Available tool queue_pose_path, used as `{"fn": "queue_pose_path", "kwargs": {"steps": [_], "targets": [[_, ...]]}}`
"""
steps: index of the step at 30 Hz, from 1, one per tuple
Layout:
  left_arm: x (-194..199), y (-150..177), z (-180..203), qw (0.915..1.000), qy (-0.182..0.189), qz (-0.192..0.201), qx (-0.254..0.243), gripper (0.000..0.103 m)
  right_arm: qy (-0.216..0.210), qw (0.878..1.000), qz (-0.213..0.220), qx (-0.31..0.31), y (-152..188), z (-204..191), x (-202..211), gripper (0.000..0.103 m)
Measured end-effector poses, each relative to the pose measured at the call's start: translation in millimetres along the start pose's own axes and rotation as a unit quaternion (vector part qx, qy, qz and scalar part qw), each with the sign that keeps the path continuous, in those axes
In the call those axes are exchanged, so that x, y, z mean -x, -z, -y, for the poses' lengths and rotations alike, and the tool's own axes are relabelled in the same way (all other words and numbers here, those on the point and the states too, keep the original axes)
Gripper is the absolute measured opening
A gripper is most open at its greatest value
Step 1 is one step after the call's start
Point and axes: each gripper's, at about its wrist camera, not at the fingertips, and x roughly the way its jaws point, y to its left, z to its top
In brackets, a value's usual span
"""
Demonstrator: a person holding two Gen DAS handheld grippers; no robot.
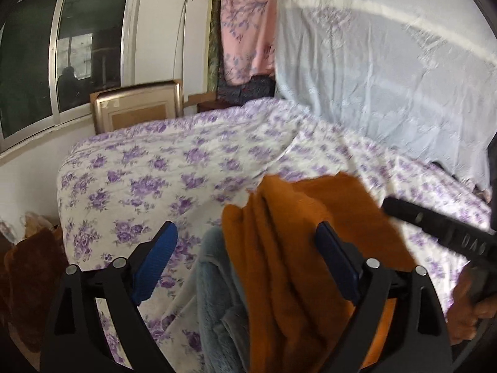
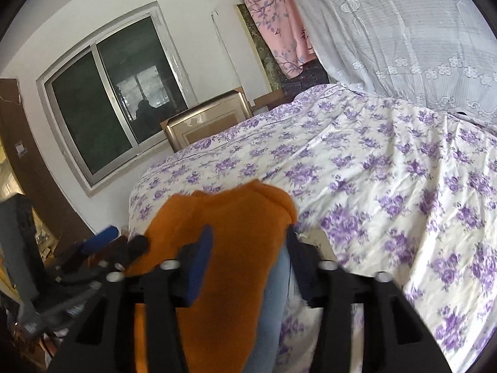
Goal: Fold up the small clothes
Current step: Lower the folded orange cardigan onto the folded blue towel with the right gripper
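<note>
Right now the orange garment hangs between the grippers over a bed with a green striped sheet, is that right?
Not quite. The orange garment does hang between the grippers, but the bed sheet is white with purple flowers, not green striped. The right wrist view shows it most clearly.

The only lettering is embossed on the black body of the right gripper at the right edge; it is too blurred to read.

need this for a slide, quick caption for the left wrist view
Left gripper open over an orange garment and grey-blue fleece on a purple-floral bedspread.
</note>
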Motion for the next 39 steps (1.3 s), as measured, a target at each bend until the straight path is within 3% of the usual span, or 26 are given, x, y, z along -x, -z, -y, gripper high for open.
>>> {"fn": "queue_pose_path", "kwargs": {"steps": [4,8,17,25,39], "targets": [[-15,9,-10,0.9997,-0.013,-0.017,0.007,0.096,0.012,0.999,-0.01,0.028,0,-11,-19,0.016],[-26,23,-25,0.9989,0.007,-0.032,0.033,0.098,0.021,0.999,-0.04,0.026,11,-6,-41,0.016],[-33,30,-27,0.9979,0.025,-0.032,0.05,0.099,0.02,0.998,-0.046,0.029,19,1,-48,0.017],[-13,21,-17,0.9992,-0.008,-0.03,0.025,0.099,0.035,0.996,-0.032,0.073,15,-16,-18,0.017],[25,38,-35,0.9971,0.003,-0.045,0.06,0.099,-0.006,0.991,-0.037,0.132,51,-52,45,0.017]]}}
